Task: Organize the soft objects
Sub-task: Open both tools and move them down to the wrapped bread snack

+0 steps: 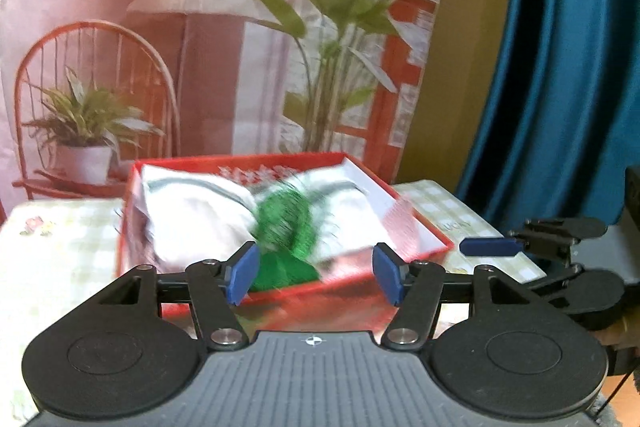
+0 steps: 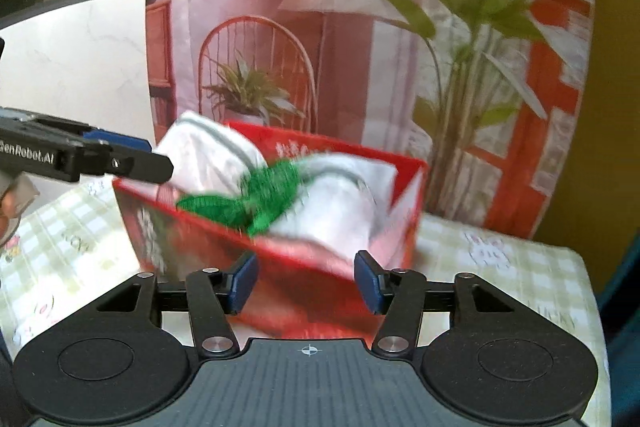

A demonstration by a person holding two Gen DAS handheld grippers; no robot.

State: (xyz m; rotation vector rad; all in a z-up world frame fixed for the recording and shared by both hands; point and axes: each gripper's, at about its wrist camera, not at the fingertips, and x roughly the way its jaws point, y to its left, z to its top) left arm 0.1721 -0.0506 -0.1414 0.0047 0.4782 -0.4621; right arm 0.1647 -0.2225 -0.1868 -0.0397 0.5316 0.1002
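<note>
Left gripper [image 1: 316, 273]: jaws apart, nothing between the pads, just short of the box's near wall.
Red cardboard box [image 1: 400, 259]: on the green-checked tablecloth [image 1: 60, 259], open-topped.
White-and-grey folded cloth [image 1: 192, 215]: inside the box, bulging above its rim.
Green knitted fabric [image 1: 286, 219]: lying over the white cloth, blurred.
Right gripper [image 2: 306, 281]: jaws apart, empty, near the box.
Progress: soft pieces seem boxed; tucking down probably remains.
Room: bare cloth either side; printed backdrop [image 1: 208, 27] close behind.

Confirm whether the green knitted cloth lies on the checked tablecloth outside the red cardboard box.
No, the green knitted cloth sits inside the red cardboard box, among white fabric.
</note>
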